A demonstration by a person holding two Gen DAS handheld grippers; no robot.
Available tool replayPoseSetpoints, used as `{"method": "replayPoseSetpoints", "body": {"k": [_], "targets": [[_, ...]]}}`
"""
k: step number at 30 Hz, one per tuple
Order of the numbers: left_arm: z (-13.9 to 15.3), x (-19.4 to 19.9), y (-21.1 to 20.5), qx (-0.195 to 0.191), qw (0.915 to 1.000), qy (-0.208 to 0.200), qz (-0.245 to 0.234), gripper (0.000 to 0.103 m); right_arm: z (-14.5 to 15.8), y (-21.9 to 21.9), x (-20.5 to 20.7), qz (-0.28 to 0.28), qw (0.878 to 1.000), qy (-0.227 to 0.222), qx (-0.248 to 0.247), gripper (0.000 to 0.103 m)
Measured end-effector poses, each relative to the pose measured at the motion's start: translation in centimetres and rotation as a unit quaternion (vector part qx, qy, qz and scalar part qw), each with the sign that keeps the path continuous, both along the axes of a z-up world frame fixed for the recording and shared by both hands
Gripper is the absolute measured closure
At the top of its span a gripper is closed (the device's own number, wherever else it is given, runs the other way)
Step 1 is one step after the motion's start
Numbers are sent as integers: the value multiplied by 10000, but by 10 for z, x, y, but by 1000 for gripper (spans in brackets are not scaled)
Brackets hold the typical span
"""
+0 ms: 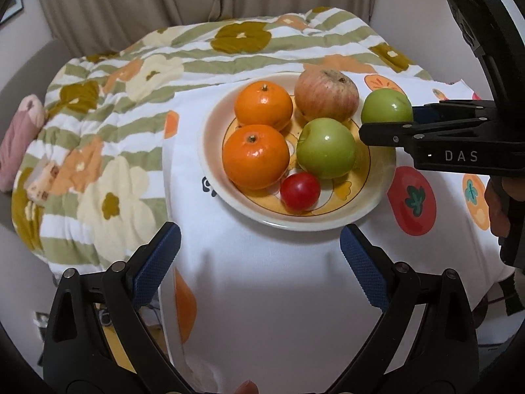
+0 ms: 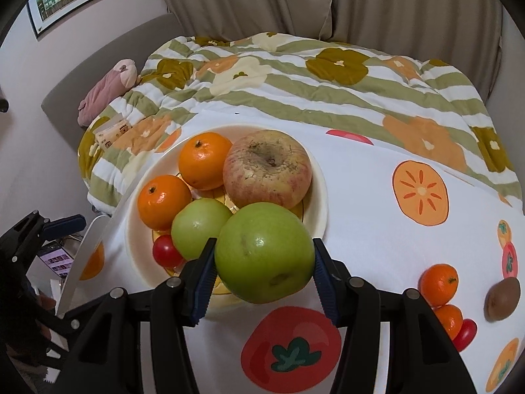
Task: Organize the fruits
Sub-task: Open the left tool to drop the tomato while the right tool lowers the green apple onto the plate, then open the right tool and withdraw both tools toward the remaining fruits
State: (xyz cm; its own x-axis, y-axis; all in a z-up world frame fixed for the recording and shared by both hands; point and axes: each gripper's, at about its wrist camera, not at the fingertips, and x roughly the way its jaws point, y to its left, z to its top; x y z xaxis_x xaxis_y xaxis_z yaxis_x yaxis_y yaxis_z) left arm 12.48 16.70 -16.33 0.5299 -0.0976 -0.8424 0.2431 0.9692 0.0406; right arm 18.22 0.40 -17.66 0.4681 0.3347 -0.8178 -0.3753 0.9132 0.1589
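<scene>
My left tongs (image 1: 259,262) are spread wide with nothing between the blue pads, hanging over bare white cloth on the near side of the counter (image 1: 279,295). My right tongs (image 2: 262,279) are pinching a green apple (image 2: 264,256), pads pressed on its two sides, just above the near rim of the plate (image 2: 141,262). From the left wrist view that held apple sits at the plate's right edge, off the dish floor. On the plate, nearest comes a small red tomato (image 1: 300,191), with a second green apple (image 1: 326,147) just behind it to the right and an orange (image 1: 256,156) to the left, all crowded together. Farther back sit another orange (image 1: 263,105) and a big blotchy red apple (image 1: 326,95), side by side at the far rim. Off to the right on the fruit-print cloth, well apart from the plate, I can see two small oranges (image 2: 439,284) stacked close, a red tomato (image 2: 466,334) beside the nearer one, and a brown kiwi (image 2: 502,298) at the far right. Beyond the counter lies a bed with a flowered, green-striped quilt (image 1: 131,98), and curtains (image 2: 295,0) behind it.
</scene>
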Motion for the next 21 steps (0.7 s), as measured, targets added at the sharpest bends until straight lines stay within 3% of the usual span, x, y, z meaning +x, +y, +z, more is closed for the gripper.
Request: {"method": "replayPoseSetpoints", "body": {"k": [4,5,8,9,21], "targets": [[-3,1,3,-18,10000,13,49,0,-4,1,2,37,10000,29,-2,51],[-4,2,4,-26,10000,21,65,0,-3,0,1,38,10000,-18,50,45],[-6,2,7,-36,9999,31,91,0,3,-4,-1,-35,9996,-188,216,6],[-6,2,7,-13,9999,30,105,0,6,-6,-2,-61,9993,-238,283,2],[14,-3,2,54,9994,-136,314,0,22,-20,-11,-179,9987,-310,363,1]]}}
